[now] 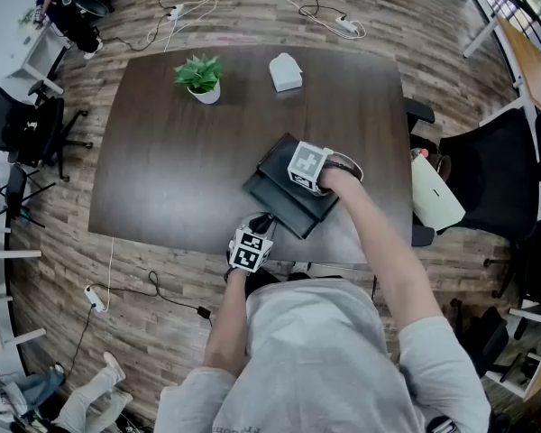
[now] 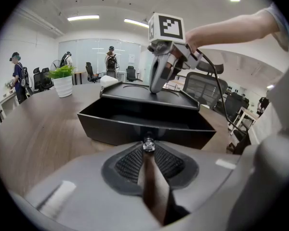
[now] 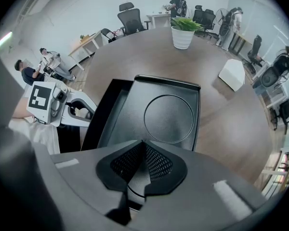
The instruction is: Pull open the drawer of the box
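The left gripper (image 2: 148,149) is clamped on the small clear knob (image 2: 148,143) of the drawer (image 2: 111,124), which stands pulled out of the black box (image 1: 287,201) toward 7 o'clock. The right gripper (image 3: 143,143), jaws together, rests on the box's top. The box sits by the near edge of the table (image 1: 162,170), with a potted plant (image 1: 199,76) at 11 o'clock.

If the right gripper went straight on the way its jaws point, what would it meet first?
The box's lid: the right gripper points down at it, jaws together. From the left gripper view its tips seem to touch the lid, though contact is uncertain.
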